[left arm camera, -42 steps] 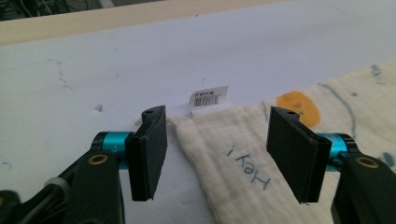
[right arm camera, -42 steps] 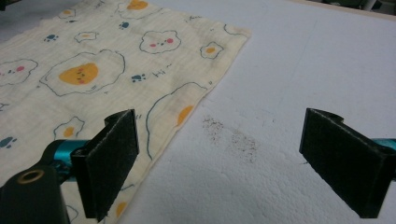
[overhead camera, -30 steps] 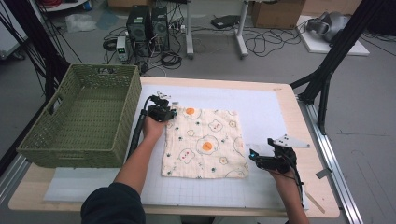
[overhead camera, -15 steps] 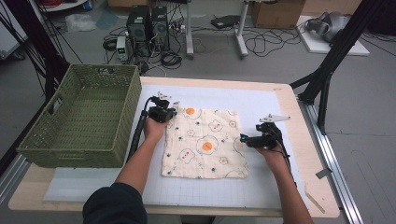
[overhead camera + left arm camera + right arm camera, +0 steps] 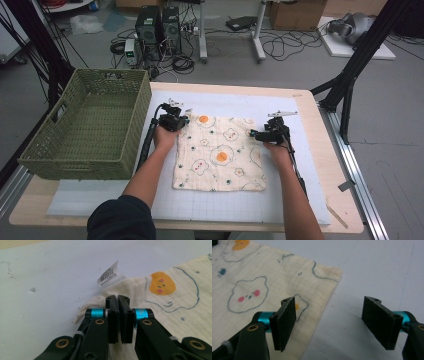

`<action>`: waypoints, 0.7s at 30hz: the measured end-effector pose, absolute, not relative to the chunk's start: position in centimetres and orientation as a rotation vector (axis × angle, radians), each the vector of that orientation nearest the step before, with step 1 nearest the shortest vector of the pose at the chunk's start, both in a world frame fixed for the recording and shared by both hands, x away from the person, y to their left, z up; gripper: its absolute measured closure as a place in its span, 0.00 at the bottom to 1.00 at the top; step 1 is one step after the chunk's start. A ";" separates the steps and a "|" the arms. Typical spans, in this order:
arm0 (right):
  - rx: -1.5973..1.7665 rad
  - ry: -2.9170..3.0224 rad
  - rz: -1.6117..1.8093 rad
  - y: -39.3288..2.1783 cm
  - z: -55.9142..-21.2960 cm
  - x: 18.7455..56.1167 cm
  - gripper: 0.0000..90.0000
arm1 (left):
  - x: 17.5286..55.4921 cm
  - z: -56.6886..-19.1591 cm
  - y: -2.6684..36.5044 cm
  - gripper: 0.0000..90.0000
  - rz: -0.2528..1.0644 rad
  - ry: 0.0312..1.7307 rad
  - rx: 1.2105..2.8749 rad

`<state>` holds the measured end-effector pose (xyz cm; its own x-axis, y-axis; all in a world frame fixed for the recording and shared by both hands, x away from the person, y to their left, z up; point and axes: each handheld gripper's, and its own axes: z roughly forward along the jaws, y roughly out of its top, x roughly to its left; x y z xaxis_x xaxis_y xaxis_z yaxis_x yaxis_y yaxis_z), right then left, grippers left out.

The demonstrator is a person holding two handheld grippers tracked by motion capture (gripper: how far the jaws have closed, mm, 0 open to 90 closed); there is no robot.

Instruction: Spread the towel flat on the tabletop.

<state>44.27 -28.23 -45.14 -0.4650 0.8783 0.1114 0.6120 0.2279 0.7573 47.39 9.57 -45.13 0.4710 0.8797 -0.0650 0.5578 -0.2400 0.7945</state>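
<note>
- Cloth (image 5: pixel 220 154), printed with fried eggs and bears, lay flat at the bench (image 5: pixel 320 165) centre, on a white mat (image 5: pixel 100 197).
- Right gripper (image 5: pixel 253 134) sat at its 2 o'clock corner; its fingers (image 5: pixel 284 322) had just been closing, still apart astride the cloth's edge.
- Left gripper (image 5: pixel 184 120), at 10 o'clock, was clamped on that corner beside a barcode tag (image 5: pixel 108 275).
- Green wicker basket (image 5: pixel 82 125) stood at 9 o'clock.

We count 1 cloth (image 5: pixel 220 152), 1 green basket (image 5: pixel 85 122), 2 grippers: left (image 5: pixel 181 120), right (image 5: pixel 254 134). 1 white mat (image 5: pixel 280 200) on 1 worktop (image 5: pixel 345 220). 1 barcode tag (image 5: pixel 108 276) on cloth.
</note>
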 end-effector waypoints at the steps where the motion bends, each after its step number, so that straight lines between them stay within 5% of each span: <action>1: 1.387 2.156 1.097 -28.1 -45.1 44.4 0.37 | 47.4 -45.1 9.6 0.96 0.516 1.196 1.928; 13: 1.357 2.176 0.974 -25.7 -44.7 47.1 0.55 | 47.4 -45.2 9.7 0.96 0.498 1.202 1.919; 15: 1.331 2.202 0.969 -25.5 -44.6 47.2 0.68 | 47.5 -45.2 9.7 0.96 0.497 1.204 1.916; 17: 1.293 2.245 0.986 -25.1 -44.5 47.2 0.95 | 47.4 -45.2 9.7 0.96 0.497 1.203 1.919; 21: 1.274 2.255 0.900 -24.3 -43.9 47.2 0.97 | 47.2 -45.0 10.0 0.96 0.486 1.216 1.893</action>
